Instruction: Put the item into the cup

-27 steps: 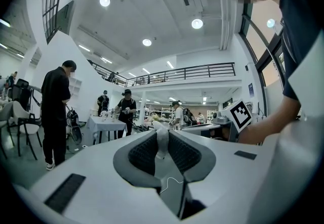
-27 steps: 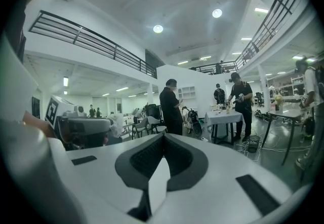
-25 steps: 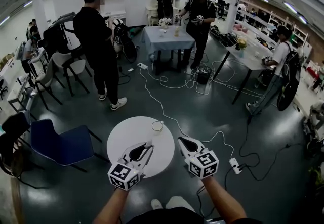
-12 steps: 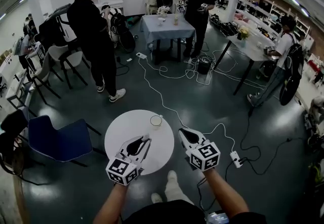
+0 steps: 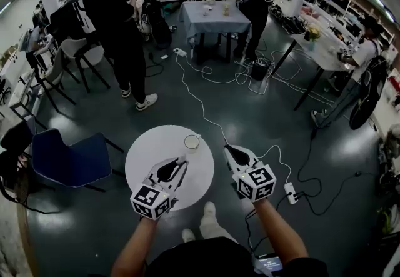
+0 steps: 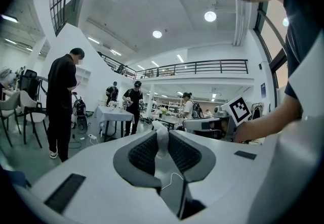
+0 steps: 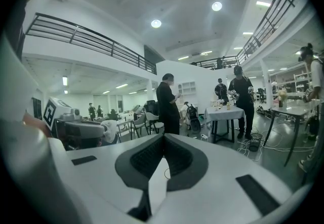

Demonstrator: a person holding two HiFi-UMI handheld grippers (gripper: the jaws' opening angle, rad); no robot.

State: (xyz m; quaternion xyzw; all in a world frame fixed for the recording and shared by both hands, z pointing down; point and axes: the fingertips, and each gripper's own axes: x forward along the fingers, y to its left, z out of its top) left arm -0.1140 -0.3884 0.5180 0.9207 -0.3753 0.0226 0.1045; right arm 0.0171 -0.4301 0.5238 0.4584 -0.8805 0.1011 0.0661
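Observation:
A round white table (image 5: 147, 157) stands just in front of me, and a small pale cup (image 5: 192, 142) sits upright near its far right edge. My left gripper (image 5: 180, 164) hovers over the table's near right part, a short way in front of the cup. It is shut on a small white item (image 6: 161, 139) that pokes out between the ribbed pads. My right gripper (image 5: 229, 150) hangs off the table's right side, over the floor. Its jaws meet with nothing between them (image 7: 163, 142).
A blue chair (image 5: 65, 160) stands left of the table. White cables (image 5: 206, 107) run across the dark floor, with a power strip (image 5: 290, 192) to the right. A person in black (image 5: 122, 38) stands beyond the table. More people and tables (image 5: 212, 16) are farther back.
The head view has shifted, so the table and cup sit a little higher in the picture. Both grippers keep their places beside the cup. The left still holds the white item.

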